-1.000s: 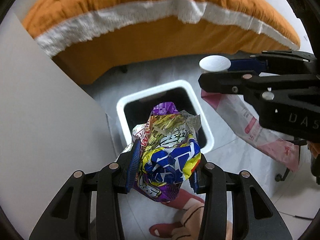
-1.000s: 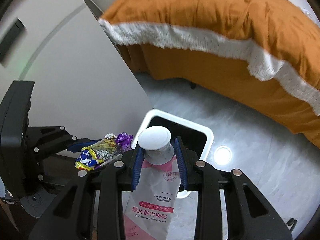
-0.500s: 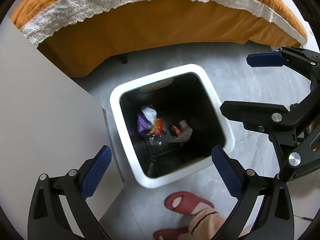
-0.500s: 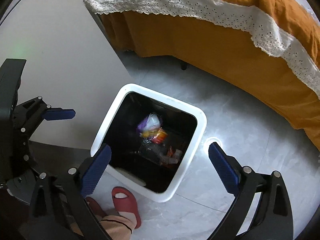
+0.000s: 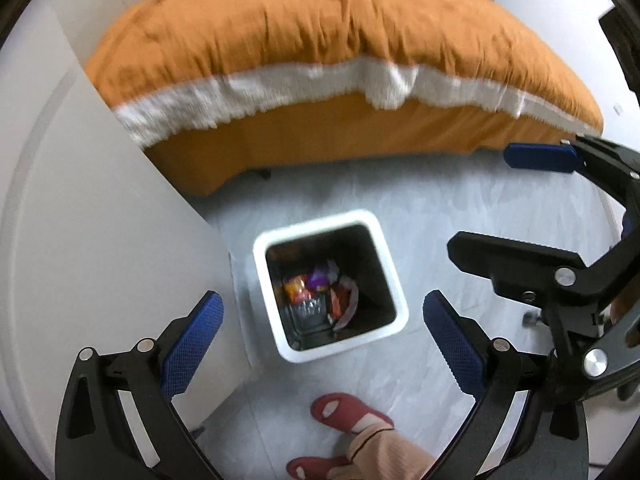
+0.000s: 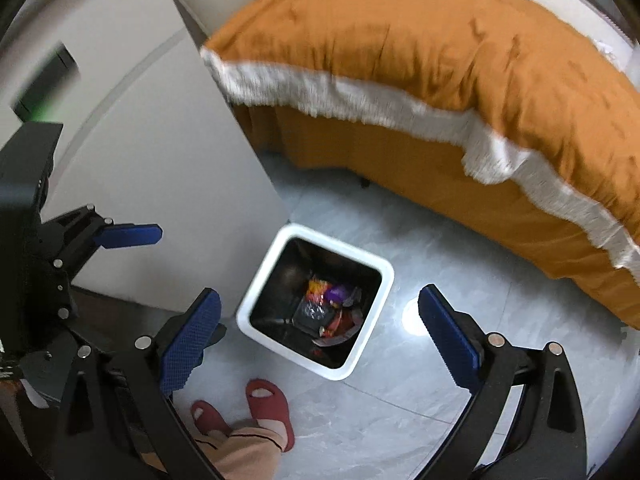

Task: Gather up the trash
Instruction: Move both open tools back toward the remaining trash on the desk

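A white square trash bin (image 5: 394, 280) stands on the grey floor and also shows in the right wrist view (image 6: 256, 292). Crumpled wrappers (image 5: 320, 292) lie at its bottom, orange, purple and red, and show in the right wrist view too (image 6: 328, 308). My left gripper (image 5: 322, 344) is open wide and empty, high above the bin. My right gripper (image 6: 320, 336) is open wide and empty, also above the bin. The right gripper also shows at the right edge of the left wrist view (image 5: 520, 200).
An orange bed (image 5: 340, 60) with a white lace band fills the back. A white cabinet panel (image 5: 100, 220) stands left of the bin. The person's feet in red slippers (image 6: 268, 400) stand on the floor just in front of the bin.
A second ago each gripper held trash above the bin: a snack bag left, a pink toothpaste tube right. Both opened and the items fell in. Since then both grippers have risen.
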Demonstrator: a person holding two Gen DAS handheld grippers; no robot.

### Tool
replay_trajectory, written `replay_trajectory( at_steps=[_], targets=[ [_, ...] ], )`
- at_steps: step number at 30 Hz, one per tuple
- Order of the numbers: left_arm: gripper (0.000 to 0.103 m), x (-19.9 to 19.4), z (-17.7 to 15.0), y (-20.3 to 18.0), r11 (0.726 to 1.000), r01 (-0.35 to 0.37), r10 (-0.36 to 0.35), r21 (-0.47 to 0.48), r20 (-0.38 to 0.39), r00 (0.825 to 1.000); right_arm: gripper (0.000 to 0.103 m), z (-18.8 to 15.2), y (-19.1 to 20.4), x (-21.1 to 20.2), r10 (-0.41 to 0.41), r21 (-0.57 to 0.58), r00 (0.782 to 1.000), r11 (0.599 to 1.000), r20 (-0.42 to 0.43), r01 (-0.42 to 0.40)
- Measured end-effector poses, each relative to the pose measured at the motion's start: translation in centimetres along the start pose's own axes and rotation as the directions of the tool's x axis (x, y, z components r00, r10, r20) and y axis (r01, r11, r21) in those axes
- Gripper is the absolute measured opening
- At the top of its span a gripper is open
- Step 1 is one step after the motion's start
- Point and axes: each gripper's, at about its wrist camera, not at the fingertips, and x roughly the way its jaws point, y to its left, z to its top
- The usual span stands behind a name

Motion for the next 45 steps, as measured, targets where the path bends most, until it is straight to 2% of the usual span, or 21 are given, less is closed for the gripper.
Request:
replay_trajectory(
  at_steps=[3,9,16,22,28,32,39,45],
  targets=[
    [0.098,-4.6,1.2,-0.6,1.0,-0.016,0.016,0.0,0.067,0.998,0.098,1.4,0.4,-4.5,-0.013,0.019,0.998,1.0,0.06,0.012],
    [0.098,-13.8,3.3,-1.5,0.999,-0.048,0.047,-0.002,0.192,0.98,0.098,4.0,2.3,-12.7,-0.011,0.031,0.983,1.0,0.184,0.006],
    [0.098,-21.9,3.7,-0.9,0.99,-0.138,0.137,-0.018,0.281,0.95,0.098,6.7,5.6,-18.4,0.052,-0.018,0.961,0.999,0.273,-0.049],
    [0.098,-27.0,2.4,1.8,0.973,-0.2,0.226,-0.113,0.32,0.92,0.098,8.6,9.8,-21.1,0.125,-0.112,0.939,0.989,0.322,-0.094],
    [0.098,-31.1,0.1,5.1,0.937,-0.277,0.338,-0.213,0.344,0.876,0.098,10.5,14.4,-22.1,0.21,-0.198,0.917,0.969,0.34,-0.149],
    [0.098,-33.8,-1.4,7.9,0.903,-0.319,0.408,-0.288,0.344,0.846,0.098,11.8,18.1,-22.5,0.271,-0.268,0.901,0.946,0.339,-0.184],
    [0.098,-38.1,-4.0,12.5,0.832,-0.378,0.521,-0.407,0.336,0.785,0.098,13.8,24.0,-22.7,0.354,-0.375,0.878,0.899,0.323,-0.225],
    [0.098,-40.3,-6.2,16.5,0.773,-0.413,0.591,-0.482,0.309,0.745,0.098,15.5,29.4,-22.3,0.42,-0.444,0.86,0.855,0.29,-0.268]
  ],
)
